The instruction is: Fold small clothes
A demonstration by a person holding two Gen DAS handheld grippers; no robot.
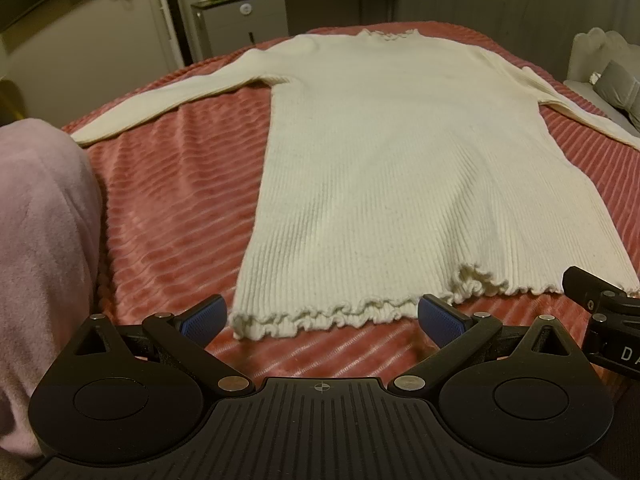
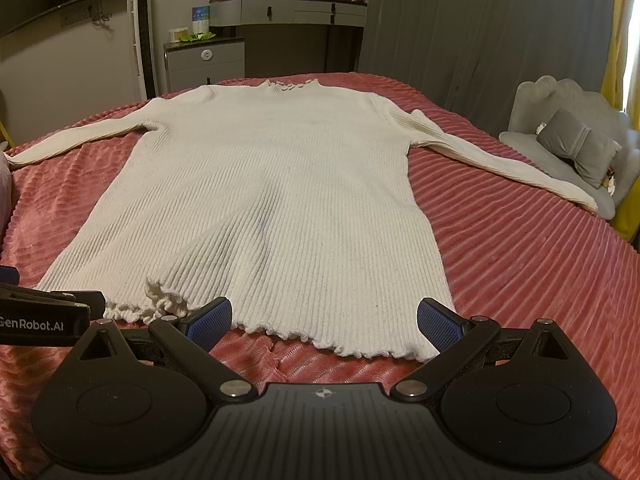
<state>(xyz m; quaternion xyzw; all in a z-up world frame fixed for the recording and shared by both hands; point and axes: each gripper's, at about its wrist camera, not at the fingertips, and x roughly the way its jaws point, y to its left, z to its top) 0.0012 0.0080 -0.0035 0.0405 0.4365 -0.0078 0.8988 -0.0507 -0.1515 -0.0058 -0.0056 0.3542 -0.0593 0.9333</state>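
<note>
A cream ribbed long-sleeved sweater [image 1: 384, 152] lies flat on the red bed cover, collar far, ruffled hem near, both sleeves spread out; it also shows in the right wrist view [image 2: 260, 208]. My left gripper [image 1: 322, 318] is open and empty, just short of the hem's left part. My right gripper [image 2: 324, 320] is open and empty, its blue pads [image 2: 210, 322] on either side of the hem's right part. The right gripper's body [image 1: 604, 312] shows at the right edge of the left view; the left gripper's body [image 2: 44, 316] shows at the left edge of the right view.
The red ribbed bed cover [image 2: 520, 264] fills the bed. A pink fleece item [image 1: 40, 240] lies at the left. A grey cabinet [image 2: 204, 60] and dresser stand beyond the bed; a pale chair with a grey cushion [image 2: 576, 148] is at the right.
</note>
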